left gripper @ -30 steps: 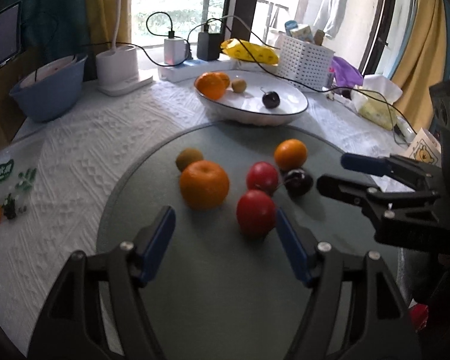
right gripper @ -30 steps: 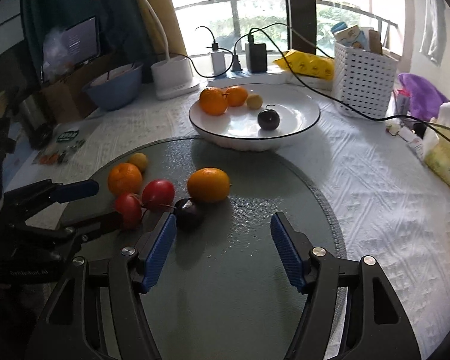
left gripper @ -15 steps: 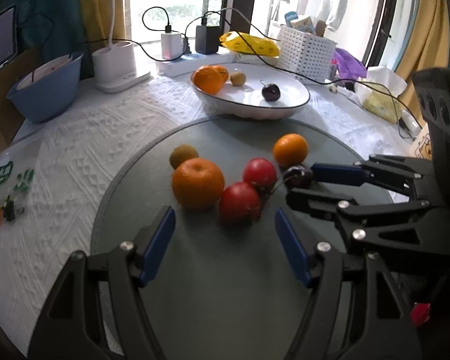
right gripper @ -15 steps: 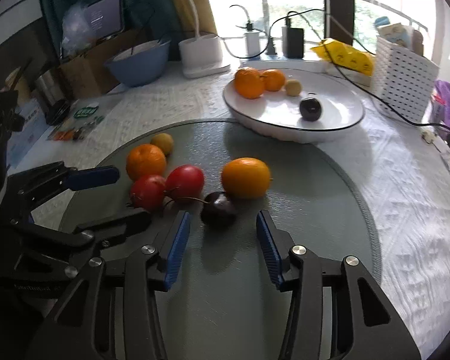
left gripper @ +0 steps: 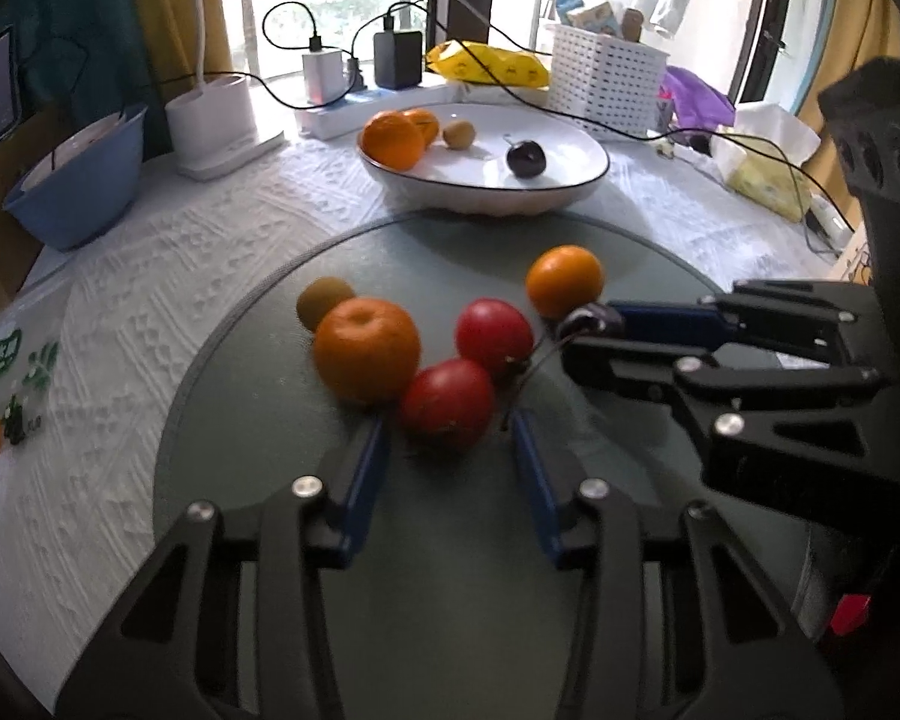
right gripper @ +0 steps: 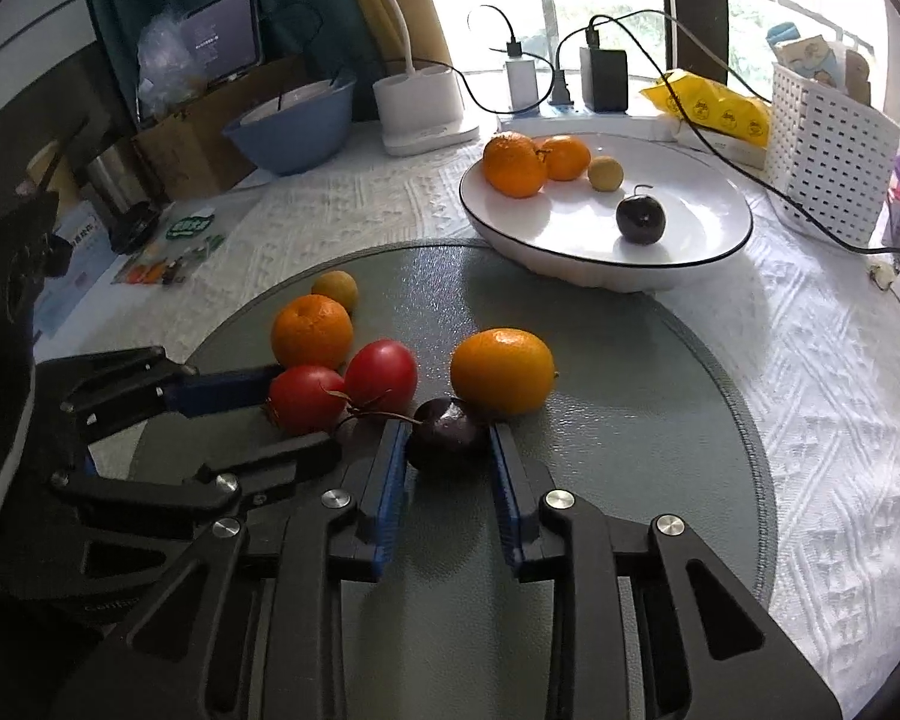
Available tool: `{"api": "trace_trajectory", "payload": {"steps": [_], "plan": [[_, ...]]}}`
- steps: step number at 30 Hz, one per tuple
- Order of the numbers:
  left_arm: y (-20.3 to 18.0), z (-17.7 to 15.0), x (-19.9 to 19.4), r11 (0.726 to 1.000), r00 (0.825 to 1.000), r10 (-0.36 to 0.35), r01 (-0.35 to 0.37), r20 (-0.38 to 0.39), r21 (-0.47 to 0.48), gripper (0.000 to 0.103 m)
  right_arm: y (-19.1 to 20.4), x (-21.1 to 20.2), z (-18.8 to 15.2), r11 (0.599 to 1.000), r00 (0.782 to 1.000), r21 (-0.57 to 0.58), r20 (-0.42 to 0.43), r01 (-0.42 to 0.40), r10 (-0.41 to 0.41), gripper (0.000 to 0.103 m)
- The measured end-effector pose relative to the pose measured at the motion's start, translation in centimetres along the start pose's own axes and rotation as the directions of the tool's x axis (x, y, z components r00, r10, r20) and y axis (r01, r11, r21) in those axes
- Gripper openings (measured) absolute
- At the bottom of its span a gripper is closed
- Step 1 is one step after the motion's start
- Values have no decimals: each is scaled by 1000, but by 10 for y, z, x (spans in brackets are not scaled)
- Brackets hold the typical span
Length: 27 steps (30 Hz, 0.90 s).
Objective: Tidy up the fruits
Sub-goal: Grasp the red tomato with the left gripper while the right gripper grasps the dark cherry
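The dark plum (right gripper: 447, 433) lay on the round grey mat (right gripper: 642, 420), touching the orange (right gripper: 503, 370), clamped between the blue pads of the right gripper (right gripper: 448, 443). The left gripper (left gripper: 447, 429), jaws apart, flanked the nearer red tomato (left gripper: 447, 403) without visible contact. A white bowl (right gripper: 690, 264) stood behind.

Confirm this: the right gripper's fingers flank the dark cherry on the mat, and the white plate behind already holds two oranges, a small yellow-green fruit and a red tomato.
Not quite. The fourth fruit on the white plate is a dark cherry, not a red tomato, as the right wrist view shows. The rest stands: the right gripper flanks the mat's cherry.
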State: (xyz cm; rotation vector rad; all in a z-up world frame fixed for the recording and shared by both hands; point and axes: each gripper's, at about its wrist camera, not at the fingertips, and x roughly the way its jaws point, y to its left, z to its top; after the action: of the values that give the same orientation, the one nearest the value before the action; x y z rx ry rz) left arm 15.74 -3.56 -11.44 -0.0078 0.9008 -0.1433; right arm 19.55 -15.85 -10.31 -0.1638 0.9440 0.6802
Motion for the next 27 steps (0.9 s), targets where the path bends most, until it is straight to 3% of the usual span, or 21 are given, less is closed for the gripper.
{"api": "trace_trajectory", "payload": {"steps": [6, 15, 27], "plan": [[-14, 0, -1, 999, 999, 33, -33, 0, 23, 32, -10, -20, -3, 999, 999, -20, 29, 31, -30, 29], [-20, 0, -2, 993, 993, 115, -115, 19, 17, 31, -30, -49, -8, 998, 997, -28, 64, 50, -48, 29], [-35, 13, -14, 997, 996, 74, -75, 56, 22, 31, -44, -61, -8, 998, 993, -17, 102, 56, -54, 29]]}}
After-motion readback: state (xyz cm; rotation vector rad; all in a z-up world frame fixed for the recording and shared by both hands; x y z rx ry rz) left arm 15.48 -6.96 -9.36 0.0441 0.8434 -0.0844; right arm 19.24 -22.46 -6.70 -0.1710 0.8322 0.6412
